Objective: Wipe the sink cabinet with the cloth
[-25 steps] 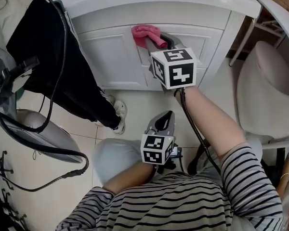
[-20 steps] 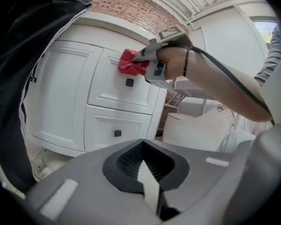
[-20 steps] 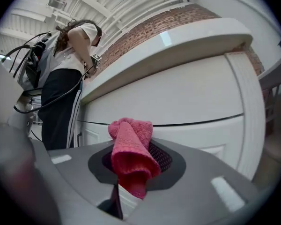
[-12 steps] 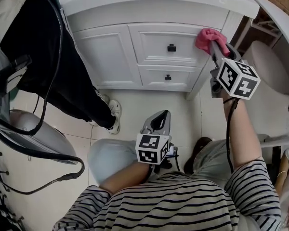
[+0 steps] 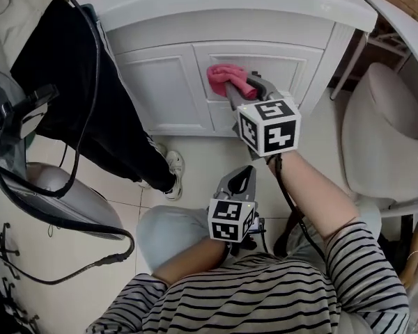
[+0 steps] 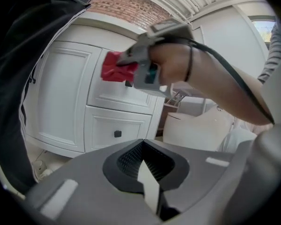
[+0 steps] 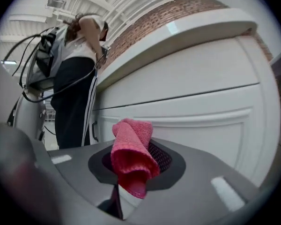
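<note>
The white sink cabinet (image 5: 160,82) stands ahead, with a door on the left and drawers on the right. My right gripper (image 5: 245,88) is shut on the pink cloth (image 5: 226,78), which presses against the upper drawer front (image 5: 285,65). The right gripper view shows the cloth (image 7: 131,153) bunched between the jaws, close to the white drawer panel (image 7: 201,121). My left gripper (image 5: 242,176) is held low over the floor, shut and empty. From the left gripper view, the cloth (image 6: 113,69) and the lower drawer's dark knob (image 6: 117,134) are visible.
A person in black trousers (image 5: 90,110) stands left of the cabinet, with a shoe (image 5: 173,169) near its base. A white toilet (image 5: 383,131) sits at the right. Grey equipment with black cables (image 5: 49,186) fills the left. The floor is pale tile (image 5: 195,158).
The right gripper swept the cloth from the cabinet's right edge leftwards to the middle of the upper drawer. The left gripper stayed in place.
</note>
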The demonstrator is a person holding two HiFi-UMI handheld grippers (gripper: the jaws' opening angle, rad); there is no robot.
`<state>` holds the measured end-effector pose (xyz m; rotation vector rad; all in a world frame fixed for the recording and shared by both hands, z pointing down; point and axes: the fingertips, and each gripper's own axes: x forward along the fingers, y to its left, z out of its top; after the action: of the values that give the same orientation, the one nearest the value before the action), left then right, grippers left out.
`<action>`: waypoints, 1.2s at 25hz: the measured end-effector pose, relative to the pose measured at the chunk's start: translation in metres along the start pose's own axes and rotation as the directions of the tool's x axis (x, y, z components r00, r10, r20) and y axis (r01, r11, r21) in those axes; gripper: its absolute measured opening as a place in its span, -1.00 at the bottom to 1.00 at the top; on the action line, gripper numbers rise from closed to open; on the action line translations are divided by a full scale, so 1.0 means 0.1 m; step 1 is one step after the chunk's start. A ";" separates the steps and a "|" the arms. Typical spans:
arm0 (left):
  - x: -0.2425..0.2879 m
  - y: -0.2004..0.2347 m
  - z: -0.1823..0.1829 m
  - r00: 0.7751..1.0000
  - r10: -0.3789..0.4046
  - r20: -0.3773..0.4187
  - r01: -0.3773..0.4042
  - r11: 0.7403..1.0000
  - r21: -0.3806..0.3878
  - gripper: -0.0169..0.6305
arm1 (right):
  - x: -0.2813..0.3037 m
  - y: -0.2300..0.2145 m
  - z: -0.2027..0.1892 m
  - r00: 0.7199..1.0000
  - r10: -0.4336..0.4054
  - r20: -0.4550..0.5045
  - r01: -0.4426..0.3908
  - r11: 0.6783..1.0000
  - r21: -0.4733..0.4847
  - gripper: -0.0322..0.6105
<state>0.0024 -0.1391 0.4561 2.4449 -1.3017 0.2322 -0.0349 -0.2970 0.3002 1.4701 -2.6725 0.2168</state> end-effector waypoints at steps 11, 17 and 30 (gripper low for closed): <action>-0.02 0.08 -0.05 1.000 0.010 -0.014 -0.010 1.000 0.005 -0.97 | 0.10 -0.40 -0.25 0.995 -0.078 -0.062 0.077 0.997 -0.020 -0.63; -0.03 0.03 -0.10 1.000 -0.006 -0.027 0.006 1.000 -0.001 -0.97 | -0.29 -0.82 -0.26 0.992 -0.115 -0.041 0.115 0.993 -0.012 -0.61; -0.08 0.07 0.02 1.000 -0.002 0.008 0.003 0.999 -0.039 -0.97 | -1.03 -1.69 -0.40 0.916 -0.397 -0.060 0.400 0.915 0.058 -0.62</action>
<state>-0.0080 -0.1379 0.4532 2.4176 -1.2943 0.1951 0.1635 -0.2943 0.3389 1.9615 -2.2800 0.3092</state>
